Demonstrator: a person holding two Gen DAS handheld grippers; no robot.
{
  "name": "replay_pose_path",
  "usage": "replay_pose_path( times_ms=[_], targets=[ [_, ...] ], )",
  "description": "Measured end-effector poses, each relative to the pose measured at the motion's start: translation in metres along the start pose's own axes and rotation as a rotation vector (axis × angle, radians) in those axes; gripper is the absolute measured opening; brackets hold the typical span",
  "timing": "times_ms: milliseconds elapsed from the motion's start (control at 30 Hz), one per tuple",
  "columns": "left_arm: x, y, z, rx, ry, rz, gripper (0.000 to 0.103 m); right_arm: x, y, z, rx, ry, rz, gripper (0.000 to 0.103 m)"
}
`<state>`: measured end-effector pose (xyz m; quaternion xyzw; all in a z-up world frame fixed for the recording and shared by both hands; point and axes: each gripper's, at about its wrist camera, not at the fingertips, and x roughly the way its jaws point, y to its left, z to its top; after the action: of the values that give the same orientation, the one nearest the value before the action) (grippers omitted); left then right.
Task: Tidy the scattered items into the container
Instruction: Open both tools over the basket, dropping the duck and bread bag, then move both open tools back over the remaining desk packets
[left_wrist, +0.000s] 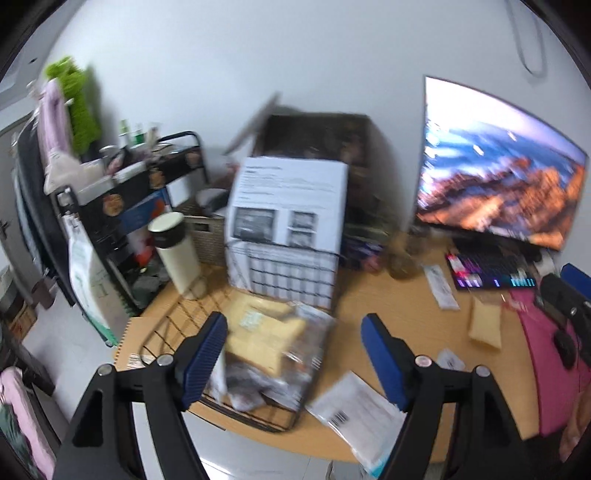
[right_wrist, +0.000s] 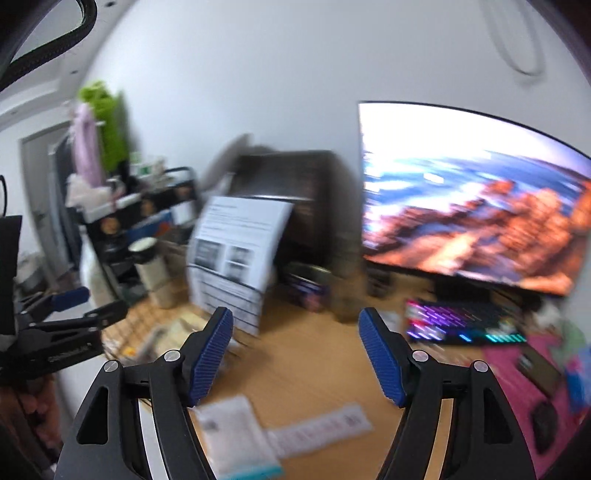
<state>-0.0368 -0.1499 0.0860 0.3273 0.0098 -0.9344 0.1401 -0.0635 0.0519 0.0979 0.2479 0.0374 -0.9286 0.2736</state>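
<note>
a: what is nearest the left tool (left_wrist: 293, 360)?

b: its blue pads stand spread wide and released, with nothing pinched between them. just beyond and between the fingers sits the black wire basket (left_wrist: 177, 325) on the wooden desk (left_wrist: 399, 295), and inside it lie yellow packets (left_wrist: 258, 332) and crinkled clear wrappers (left_wrist: 251, 391).

a: anything loose on the desk?

b: yes. a flat clear packet with a barcode (left_wrist: 354, 417) lies just right of the basket, under the left tool's right finger. farther right there is a small yellow pouch (left_wrist: 484, 325), and beyond that a long white packet (left_wrist: 441, 288).

a: and the right tool (right_wrist: 295, 356)?

b: also released, its pads wide apart and gripping nothing. below it, close in, lie a white packet with a teal edge (right_wrist: 236, 439) and a long white strip packet (right_wrist: 321, 432), both blurred. the basket is ahead and left of this tool, beside the left tool, which shows at the left edge of that view.

a: what stands behind the basket?

b: a printed sheet (left_wrist: 288, 206) leans upright at the basket's far end. left of it stands a cream bottle with a dark band (left_wrist: 177, 254). farther back is a dark box (left_wrist: 321, 144), and to the right a lit keyboard (left_wrist: 491, 271) in front of a bright monitor (left_wrist: 498, 166). a pink mat (left_wrist: 550, 354) covers the desk's right side.
</note>
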Motion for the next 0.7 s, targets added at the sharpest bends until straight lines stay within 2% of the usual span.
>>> replay_pose_path(
  times_ms=[167, 267, 367, 433, 500, 700],
  targets=[
    [0.002, -0.049, -0.027, 0.073, 0.080, -0.078, 0.079, -0.018, -0.041, -0.038, 0.035, 0.110, -0.068, 0.072],
    [0.011, -0.073, -0.053, 0.123, 0.153, -0.082, 0.079, -0.023, -0.061, -0.060, 0.053, 0.153, -0.096, 0.072],
    [0.040, -0.083, -0.083, 0.089, 0.292, -0.099, 0.079, -0.028, -0.081, -0.081, 0.077, 0.188, -0.085, 0.072],
    [0.056, -0.088, -0.098, 0.059, 0.357, -0.119, 0.079, -0.024, -0.088, -0.090, 0.073, 0.212, -0.064, 0.072],
    [0.074, -0.094, -0.110, 0.042, 0.413, -0.099, 0.079, -0.022, -0.091, -0.096, 0.064, 0.223, -0.051, 0.072],
    [0.105, -0.102, -0.121, 0.034, 0.462, -0.019, 0.080, -0.006, -0.100, -0.102, 0.066, 0.249, -0.013, 0.072]
  ],
)
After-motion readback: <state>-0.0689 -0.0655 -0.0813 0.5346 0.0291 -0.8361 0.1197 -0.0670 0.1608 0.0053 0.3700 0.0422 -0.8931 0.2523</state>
